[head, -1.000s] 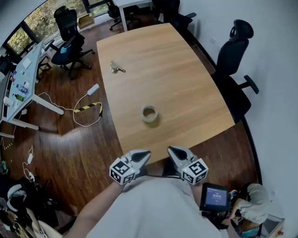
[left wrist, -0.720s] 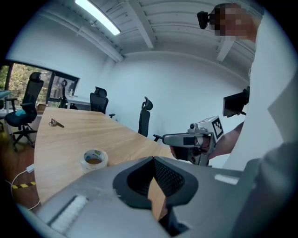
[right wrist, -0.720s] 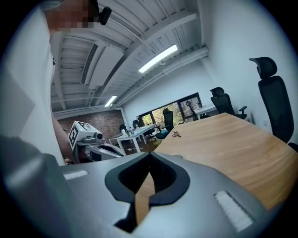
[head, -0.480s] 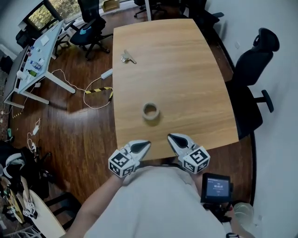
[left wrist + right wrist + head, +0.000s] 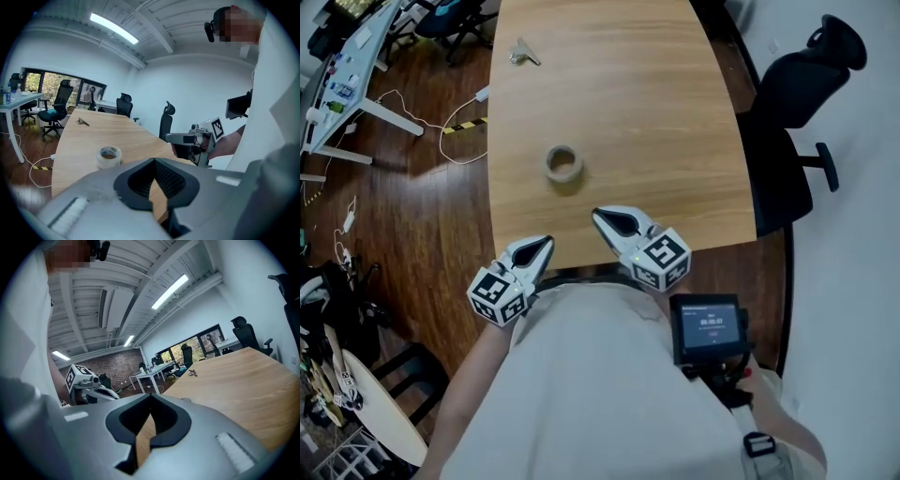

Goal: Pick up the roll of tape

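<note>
Grey left gripper (image 5: pixel 542 247): jaws closed, empty, at the near table edge.
Right gripper (image 5: pixel 602 217): jaws together too, nothing in them.
Roll of tape (image 5: pixel 563 163): flat on the wooden table (image 5: pixel 675 112), ahead of both, untouched.
Table's far end: cut off.
Small metal item (image 5: pixel 523 53): too small to identify.

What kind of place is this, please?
Probably an office meeting room: a long wooden conference table, a black swivel office chair beside it, and a white desk further off.
</note>
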